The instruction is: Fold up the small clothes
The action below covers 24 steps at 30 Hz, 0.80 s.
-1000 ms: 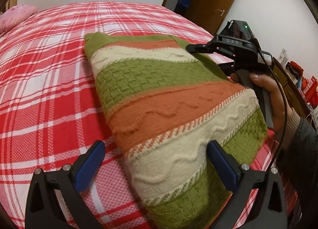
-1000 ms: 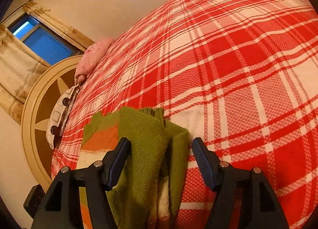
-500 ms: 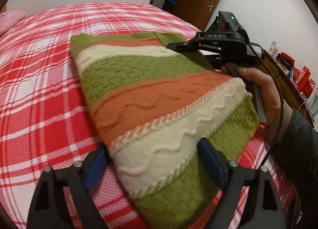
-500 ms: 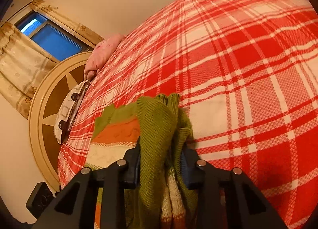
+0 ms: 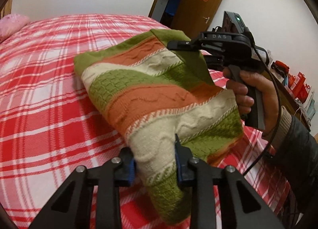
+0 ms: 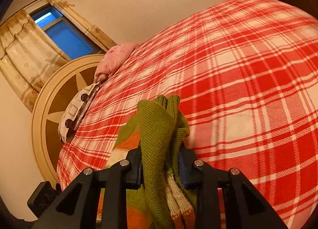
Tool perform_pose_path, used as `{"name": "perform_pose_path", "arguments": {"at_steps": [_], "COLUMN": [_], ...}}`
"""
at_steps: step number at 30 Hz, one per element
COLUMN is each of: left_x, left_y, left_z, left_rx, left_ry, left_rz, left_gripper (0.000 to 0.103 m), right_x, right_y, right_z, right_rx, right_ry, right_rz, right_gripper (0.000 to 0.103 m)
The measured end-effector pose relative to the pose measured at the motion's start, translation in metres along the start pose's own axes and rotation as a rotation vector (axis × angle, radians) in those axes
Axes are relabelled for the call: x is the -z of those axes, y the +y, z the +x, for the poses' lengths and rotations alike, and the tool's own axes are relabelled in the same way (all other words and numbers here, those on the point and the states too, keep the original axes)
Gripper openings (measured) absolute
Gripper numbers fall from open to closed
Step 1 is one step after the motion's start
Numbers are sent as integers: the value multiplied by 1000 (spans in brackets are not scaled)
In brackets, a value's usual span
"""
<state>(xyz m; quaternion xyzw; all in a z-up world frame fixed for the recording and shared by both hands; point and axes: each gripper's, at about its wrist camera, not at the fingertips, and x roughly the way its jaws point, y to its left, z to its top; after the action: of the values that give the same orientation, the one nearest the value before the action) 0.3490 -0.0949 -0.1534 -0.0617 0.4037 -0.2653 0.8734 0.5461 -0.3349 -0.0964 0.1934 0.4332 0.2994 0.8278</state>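
Observation:
A folded knit sweater (image 5: pixel 151 90) with green, orange and cream stripes lies on the red plaid bed (image 5: pixel 49 100), its near and right edges raised. My left gripper (image 5: pixel 156 163) is shut on the sweater's near cream and green edge. My right gripper (image 5: pixel 190 50) shows at the right of the left wrist view, shut on the sweater's far green edge. In the right wrist view that gripper (image 6: pixel 161 167) pinches bunched green knit layers (image 6: pixel 159 129) that stick up between its fingers.
A pink pillow (image 6: pixel 115 60) and a patterned pillow (image 6: pixel 77 113) lie by the round headboard (image 6: pixel 51 98) under a curtained window. An open brown door (image 5: pixel 194 4) stands past the bed's far corner. A cluttered dresser (image 5: pixel 294 84) is at the right.
Both grippers have closed on the sweater: the right one half a second ago, the left one since. The sweater's gripped edges have lifted off the bed.

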Motion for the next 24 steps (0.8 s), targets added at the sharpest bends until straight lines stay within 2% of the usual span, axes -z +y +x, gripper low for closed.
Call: {"name": "perform_pose_path", "arguments": {"at_steps": [10, 17, 24], "left_x": [25, 44, 68], "left_y": [28, 54, 74], "left_z": [-79, -131, -168], "left_rx": [-64, -152, -213], "left_ry": [-76, -114, -150], "left_rz": [-17, -57, -107], "left_gripper": [31, 31, 31], "right_x": [12, 25, 37], "right_y": [69, 135, 187], "right_z": [24, 70, 102], "right_rx": [-118, -208, -253], "right_ry": [26, 78, 123], "right_rz": [-20, -61, -101], "right_gripper": [28, 28, 28]}}
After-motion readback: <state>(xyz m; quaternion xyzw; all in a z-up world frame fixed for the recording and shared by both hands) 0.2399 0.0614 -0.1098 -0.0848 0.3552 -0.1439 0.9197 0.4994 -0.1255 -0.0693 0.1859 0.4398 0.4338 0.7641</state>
